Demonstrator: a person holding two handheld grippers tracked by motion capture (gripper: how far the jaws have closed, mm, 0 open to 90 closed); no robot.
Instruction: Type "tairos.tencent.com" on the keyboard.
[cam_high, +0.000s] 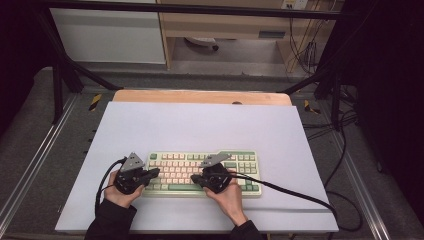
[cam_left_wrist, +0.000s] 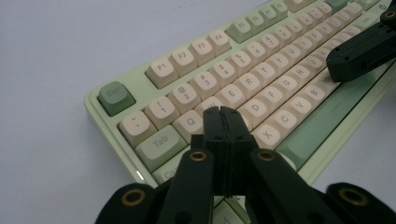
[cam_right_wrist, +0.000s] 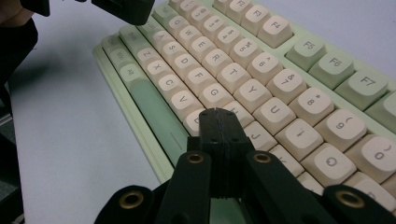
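Observation:
A pale green keyboard (cam_high: 245, 165) with cream keys lies on the white sheet, near its front edge. My left gripper (cam_high: 156, 172) hangs over the keyboard's left end, held by a hand. In the left gripper view its jaws (cam_left_wrist: 222, 112) are pressed together, empty, just above the keys (cam_left_wrist: 261, 70) near W and S. My right gripper (cam_high: 196, 179) is over the middle of the bottom rows. Its jaws (cam_right_wrist: 218, 114) are shut with nothing between them, above the H and N keys (cam_right_wrist: 243, 60). Each gripper appears in the other's view, the right gripper (cam_left_wrist: 359, 51) and the left gripper (cam_right_wrist: 126, 9).
The white sheet (cam_high: 200, 125) covers a wooden table (cam_high: 200, 96) and has free room behind and beside the keyboard. A black cable (cam_high: 290, 192) trails right from the right gripper. Black frame posts (cam_high: 60, 85) stand at the table's far corners.

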